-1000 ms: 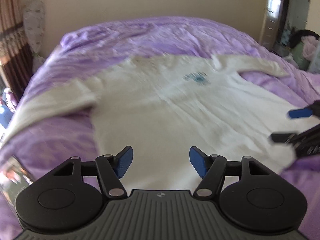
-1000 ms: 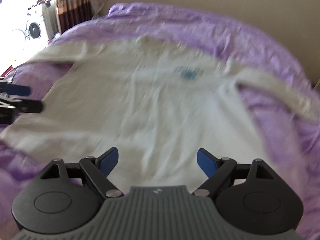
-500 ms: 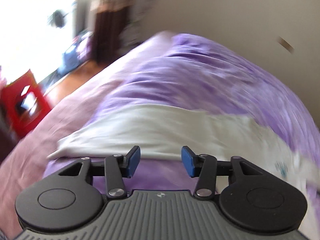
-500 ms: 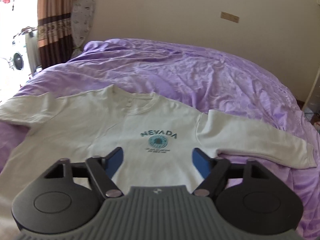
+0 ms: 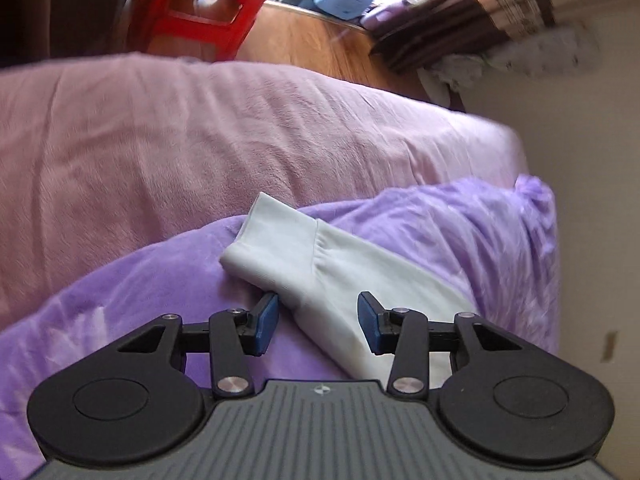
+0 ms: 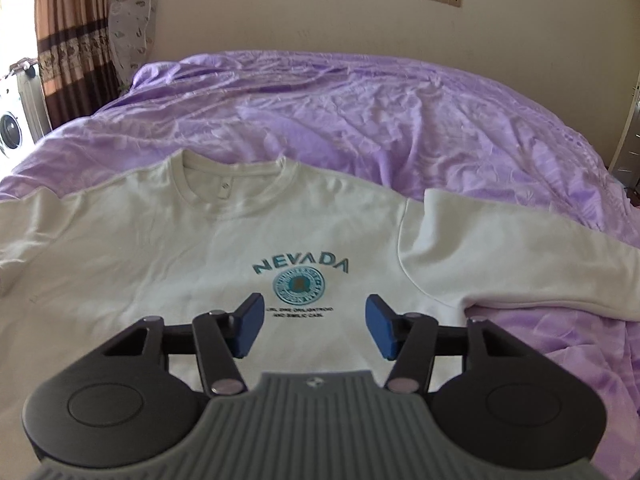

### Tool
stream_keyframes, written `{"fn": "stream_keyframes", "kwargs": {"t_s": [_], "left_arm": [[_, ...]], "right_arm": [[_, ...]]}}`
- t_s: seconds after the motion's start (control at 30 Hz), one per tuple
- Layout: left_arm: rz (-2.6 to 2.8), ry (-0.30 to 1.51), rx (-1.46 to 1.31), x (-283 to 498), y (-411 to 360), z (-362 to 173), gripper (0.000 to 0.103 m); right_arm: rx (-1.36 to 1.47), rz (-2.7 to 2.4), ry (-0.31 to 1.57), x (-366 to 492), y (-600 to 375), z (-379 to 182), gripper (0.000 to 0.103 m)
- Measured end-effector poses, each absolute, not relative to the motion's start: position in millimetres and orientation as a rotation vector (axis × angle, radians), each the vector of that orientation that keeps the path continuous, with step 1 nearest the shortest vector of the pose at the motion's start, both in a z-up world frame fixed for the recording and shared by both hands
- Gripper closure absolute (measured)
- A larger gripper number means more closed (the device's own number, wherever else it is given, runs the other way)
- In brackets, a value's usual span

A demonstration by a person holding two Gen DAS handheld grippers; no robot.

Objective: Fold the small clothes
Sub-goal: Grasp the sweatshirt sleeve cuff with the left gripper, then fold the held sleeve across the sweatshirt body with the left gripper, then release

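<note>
A white long-sleeved sweatshirt point(image 6: 168, 248) with a teal NEVADA print point(image 6: 300, 266) lies flat, front up, on the purple bedspread point(image 6: 380, 120). My right gripper point(image 6: 314, 326) hovers over the chest just below the print. Its jaws are closing with only flat fabric under them, nothing pinched. In the left wrist view the sweatshirt's sleeve point(image 5: 340, 280) ends in its cuff point(image 5: 276, 236) near the bed's edge. My left gripper point(image 5: 318, 324) straddles that sleeve just behind the cuff. Its jaws are closing, and the pads stand apart from the cloth.
A pink blanket point(image 5: 180, 140) covers the bed's side beyond the cuff. Past it are a wooden floor point(image 5: 320, 44), a red stool point(image 5: 192, 4) and a brown curtain point(image 5: 460, 20). A washing machine point(image 6: 12, 128) stands at the far left, and a wall point(image 6: 320, 8) behind the bed.
The left gripper swung off the shirt's body to the sleeve cuff at the bed's edge and rolled. The right gripper came in close over the chest print. Both sets of jaws narrowed.
</note>
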State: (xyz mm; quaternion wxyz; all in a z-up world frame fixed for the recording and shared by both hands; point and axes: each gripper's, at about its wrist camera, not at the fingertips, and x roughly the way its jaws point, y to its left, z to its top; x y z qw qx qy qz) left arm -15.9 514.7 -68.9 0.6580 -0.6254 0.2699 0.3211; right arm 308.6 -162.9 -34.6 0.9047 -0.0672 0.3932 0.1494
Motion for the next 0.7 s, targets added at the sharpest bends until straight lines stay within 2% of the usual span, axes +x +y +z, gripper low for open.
{"fn": "stream_keyframes", "kwargs": {"t_s": [0.03, 0.07, 0.1, 0.17, 0.2, 0.23, 0.27, 0.53, 0.7], "left_arm": [[0.727, 0.593, -1.460, -17.1, 517.8, -77.0, 0.054], [0.735, 0.572, -1.497, -18.1, 520.8, -84.2, 0.060], [0.745, 0.555, -1.515, -16.2, 521.3, -88.1, 0.066], [0.776, 0.530, -1.488, -13.0, 521.7, -87.0, 0.086], [0.785, 0.500, -1.449, -11.0, 519.5, -80.7, 0.091], [0.785, 0.473, -1.391, -8.0, 516.5, -70.4, 0.094], [0.781, 0.448, -1.321, -2.9, 511.9, -56.0, 0.094], [0.633, 0.357, -0.721, 74.8, 420.6, 84.4, 0.096], [0.508, 0.423, -0.410, 153.4, 324.7, 126.8, 0.096]], "right_arm": [[-0.144, 0.305, 0.821, 311.4, -163.8, -39.0, 0.051], [-0.150, 0.304, 0.833, 315.3, -163.8, -43.5, 0.057], [-0.159, 0.303, 0.846, 318.6, -163.6, -47.9, 0.061], [-0.168, 0.306, 0.875, 325.7, -163.3, -55.7, 0.080], [-0.169, 0.313, 0.890, 328.2, -162.7, -58.4, 0.085], [-0.170, 0.326, 0.901, 329.7, -162.4, -60.0, 0.093], [-0.174, 0.340, 0.908, 331.3, -160.5, -60.4, 0.096], [-0.211, 0.472, 0.879, 333.7, -128.6, -47.6, 0.096], [-0.186, 0.512, 0.869, 339.1, -114.0, -36.0, 0.096]]}}
